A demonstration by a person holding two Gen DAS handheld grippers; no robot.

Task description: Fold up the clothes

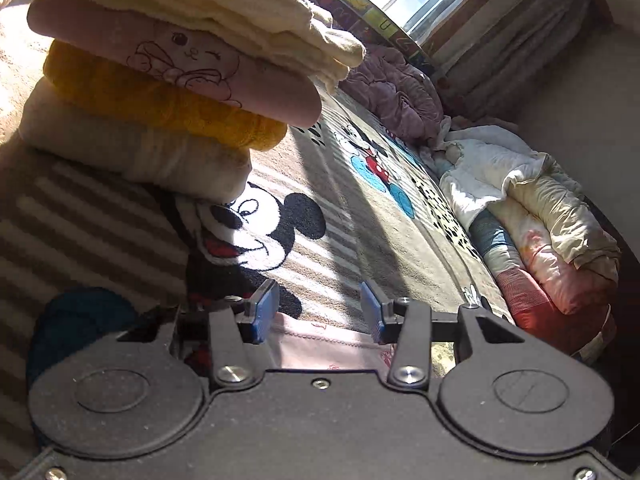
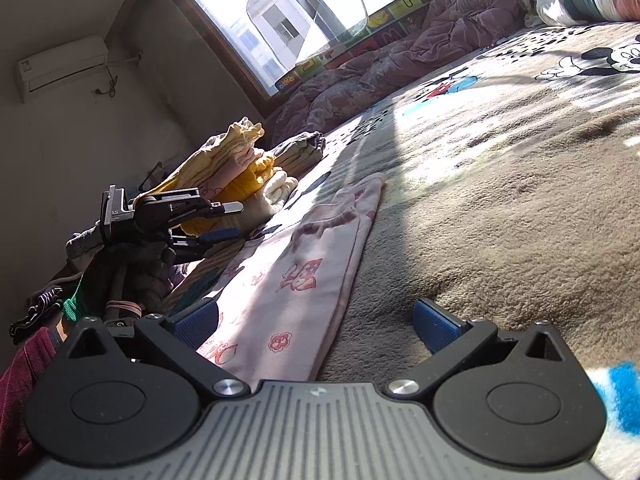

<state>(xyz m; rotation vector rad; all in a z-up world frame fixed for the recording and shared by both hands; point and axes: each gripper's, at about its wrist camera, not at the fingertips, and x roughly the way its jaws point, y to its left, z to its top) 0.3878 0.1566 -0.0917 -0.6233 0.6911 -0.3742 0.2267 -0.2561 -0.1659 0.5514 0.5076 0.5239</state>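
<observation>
A pink garment with red flower prints (image 2: 304, 264) lies flat on the Mickey Mouse blanket (image 2: 500, 200); its edge also shows under my left gripper (image 1: 320, 348). My left gripper (image 1: 320, 300) is open and holds nothing. In the right wrist view the left gripper (image 2: 236, 221) hovers over the garment's far left side, close to the stack. My right gripper (image 2: 316, 316) is open low over the garment's near end, its left pad above the cloth. A stack of folded clothes (image 1: 160, 92), cream, pink, yellow and white, stands just ahead of the left gripper; it appears again as the stack (image 2: 248, 172).
A crumpled purple quilt (image 2: 400, 60) lies under the window (image 2: 300, 8). Rolled bedding (image 1: 540, 220) lines the blanket's right edge. A grey folded item (image 2: 304, 146) sits behind the stack. Dark loose clothes (image 2: 132, 276) lie at the left. An air conditioner (image 2: 60, 68) hangs on the wall.
</observation>
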